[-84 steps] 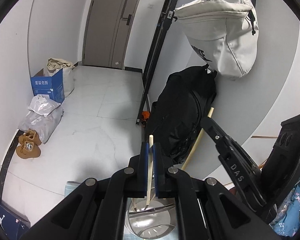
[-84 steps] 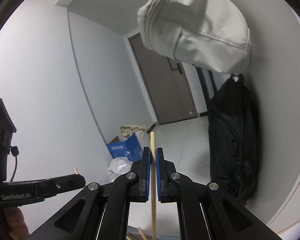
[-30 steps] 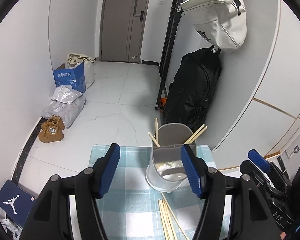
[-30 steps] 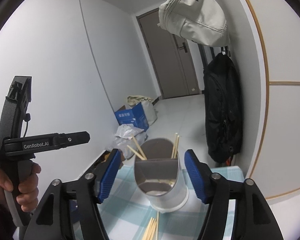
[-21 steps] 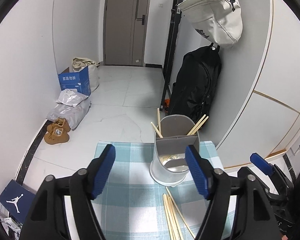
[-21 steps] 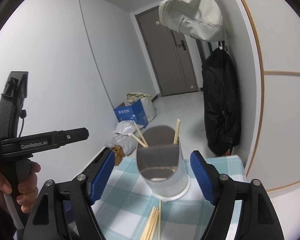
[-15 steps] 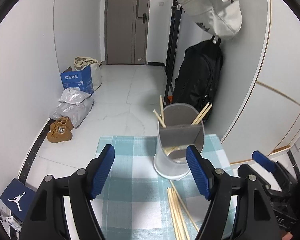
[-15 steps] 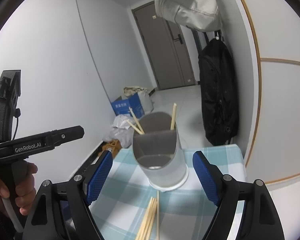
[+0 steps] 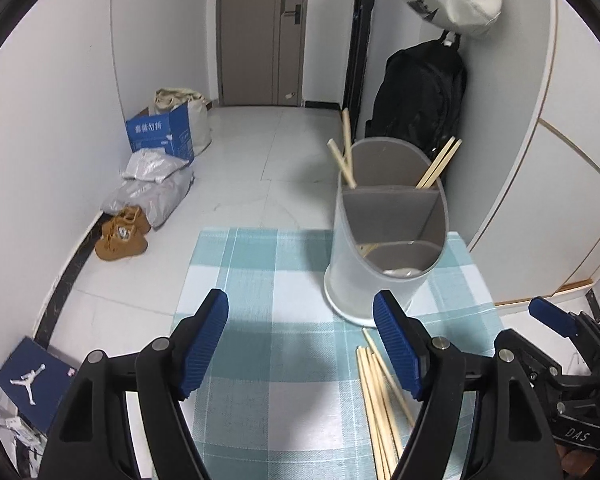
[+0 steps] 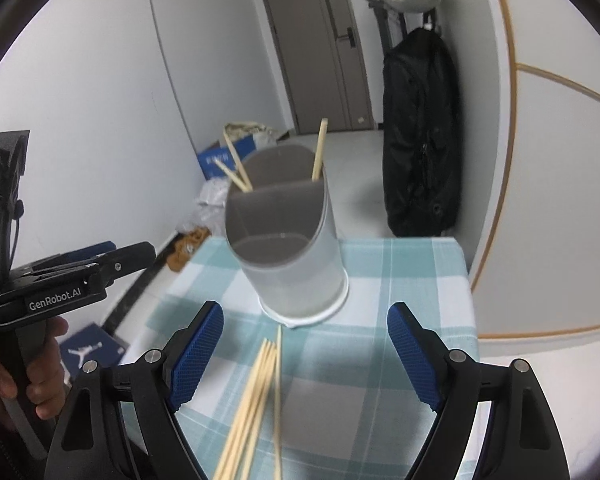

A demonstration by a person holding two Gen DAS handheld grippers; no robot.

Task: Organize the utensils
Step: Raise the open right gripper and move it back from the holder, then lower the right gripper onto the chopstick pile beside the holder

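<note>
Both the left gripper (image 9: 300,340) and right gripper (image 10: 306,354) hover with fingers spread and empty near the chopstick holder (image 9: 388,236), ready for the loose chopsticks (image 10: 256,396) lying before it.

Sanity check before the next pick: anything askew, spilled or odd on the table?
Nothing spilled or damaged. The holder stands upright on the checked cloth. The chopsticks in its back compartment lean at crossed angles rather than straight. A loose bunch of chopsticks lies unsorted on the cloth in front of it.

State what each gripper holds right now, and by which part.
Nothing is held: the left gripper and right gripper are both open and empty above the loose chopsticks.
</note>
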